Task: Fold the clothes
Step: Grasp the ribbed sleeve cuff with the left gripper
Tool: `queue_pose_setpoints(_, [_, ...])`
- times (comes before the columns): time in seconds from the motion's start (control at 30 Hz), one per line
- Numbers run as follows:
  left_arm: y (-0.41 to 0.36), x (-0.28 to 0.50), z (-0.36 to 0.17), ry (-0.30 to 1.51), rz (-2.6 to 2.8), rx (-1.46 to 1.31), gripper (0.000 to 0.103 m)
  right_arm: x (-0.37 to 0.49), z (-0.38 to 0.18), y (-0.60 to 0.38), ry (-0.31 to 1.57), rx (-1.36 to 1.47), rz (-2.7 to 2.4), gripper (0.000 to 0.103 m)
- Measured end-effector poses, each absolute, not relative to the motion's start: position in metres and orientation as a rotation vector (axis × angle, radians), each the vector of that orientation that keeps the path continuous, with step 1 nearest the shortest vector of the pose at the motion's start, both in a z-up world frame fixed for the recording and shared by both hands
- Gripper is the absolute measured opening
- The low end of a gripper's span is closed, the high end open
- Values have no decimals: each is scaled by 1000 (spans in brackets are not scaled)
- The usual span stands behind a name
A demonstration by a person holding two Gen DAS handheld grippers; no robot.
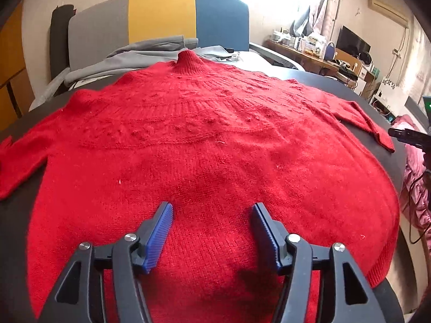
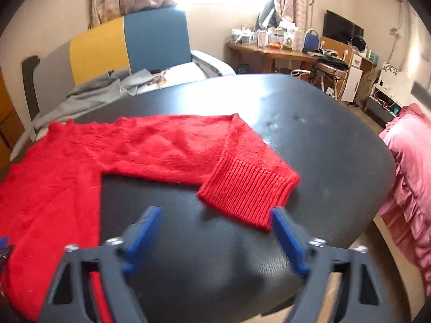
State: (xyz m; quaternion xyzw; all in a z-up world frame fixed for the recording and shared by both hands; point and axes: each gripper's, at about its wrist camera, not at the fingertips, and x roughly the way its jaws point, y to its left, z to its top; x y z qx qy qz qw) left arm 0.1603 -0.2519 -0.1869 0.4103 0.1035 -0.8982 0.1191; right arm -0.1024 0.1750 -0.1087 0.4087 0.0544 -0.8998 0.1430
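Your left gripper (image 1: 212,210) is a dark grey, matt plastic frame whose two angular arms each have a triangular cut-out near the base. Four round silver screw heads (image 1: 130,237) mark the pivots, two on each side. Each finger ends in a flat blue pad (image 1: 160,235) with fine ribbing along its edge, set in a black holder. Your right gripper (image 2: 216,215) has the same build: dark grey arms with cut-outs, silver screws (image 2: 113,241) and blue pads (image 2: 288,239), here softened by blur.
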Motion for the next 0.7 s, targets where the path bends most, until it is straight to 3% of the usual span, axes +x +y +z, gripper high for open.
queue_pose_setpoints(0.17, [-250, 159, -187, 299, -2619, 1200, 64, -131, -130, 173, 169, 1285, -2504, 67])
queue_pose_setpoints(0.3, [-254, 156, -175, 423, -2620, 1248, 64, -138, -150, 173, 220, 1385, -2507, 64])
queue_pose_setpoints(0.33, [-255, 154, -168, 506, -2658, 1241, 64, -138, -149, 173, 228, 1372, -2520, 55])
queue_pose_setpoints(0.37, [-255, 149, -160, 566, -2699, 1229, 64, -138, -147, 176, 192, 1369, -2517, 38])
queue_pose_setpoints(0.4, [-252, 141, -152, 602, -2742, 1225, 64, -139, -145, 179, 148, 1366, -2511, 31])
queue_pose_setpoints(0.43, [-248, 130, -143, 634, -2790, 1229, 64, -141, -143, 184, 67, 1365, -2491, 14])
queue_pose_setpoints(0.47, [-243, 117, -136, 684, -2840, 1238, 64, -143, -141, 190, -23, 1365, -2464, 8])
queue_pose_setpoints(0.6, [-213, 49, -122, 948, -2974, 1368, 65, -143, -139, 205, -276, 1330, -2366, 8])
queue_pose_setpoints(0.7, [-176, -6, -120, 964, -3010, 1448, 65, -140, -140, 216, -370, 1305, -2360, 8])
